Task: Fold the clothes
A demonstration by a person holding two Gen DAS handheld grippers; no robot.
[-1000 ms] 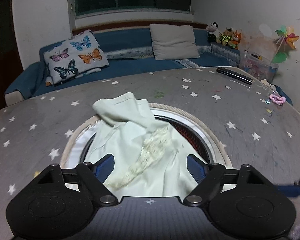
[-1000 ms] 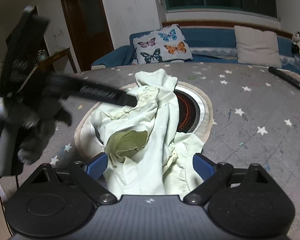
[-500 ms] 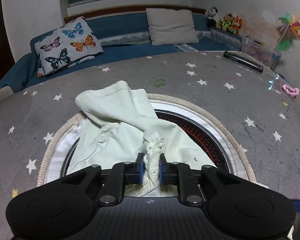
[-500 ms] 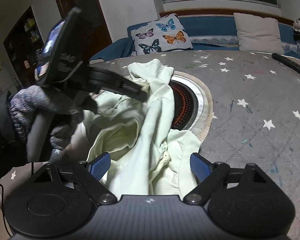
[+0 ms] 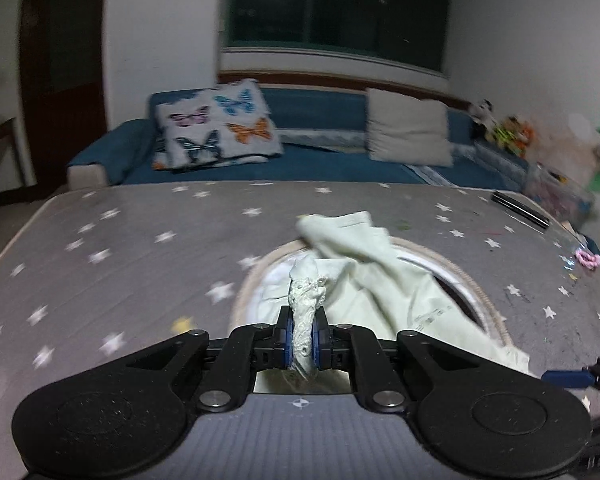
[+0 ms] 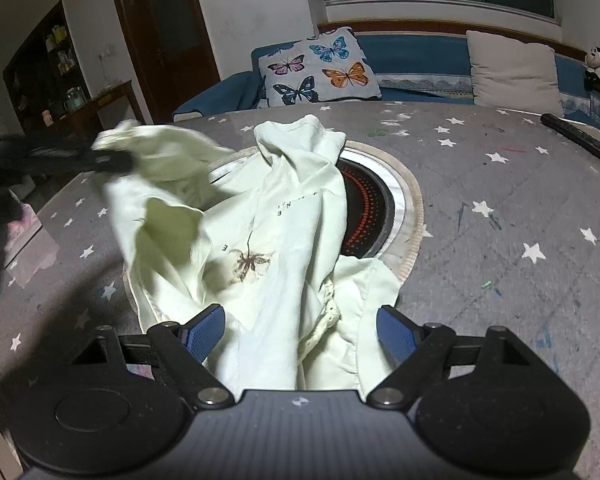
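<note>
Grey, star-printed cloth-covered worktop (image 6: 500, 184) with a round woven-rimmed inset (image 6: 414, 216) at its centre, showing a dark ring of red dots. The crumpled pale-green cotton garment (image 6: 292, 216) is lying over the inset's left and near side, spilling toward the near edge; wide bare cloth is stretching to the right and far edges. The left claw (image 5: 302, 340) is clenching a lace-trimmed fold (image 5: 306, 300) of the garment between its blue pads and is lifting that corner above the worktop's left side, seen blurred in the right wrist view (image 6: 112, 158). The right claw (image 6: 300, 330) is standing released, its ribbed blue pads (image 6: 202, 330) spread either side of the garment's near folds; whether they are touching the fabric cannot be told. The garment is showing a brown insect print (image 6: 246, 262), dark lettering and a scalloped lace hem (image 6: 324, 322). A black bar-shaped remote (image 6: 578, 138) is lying near the far right edge. A butterfly-print cushion (image 6: 320, 66) is resting on the blue sofa (image 6: 420, 52) beyond the far edge.
</note>
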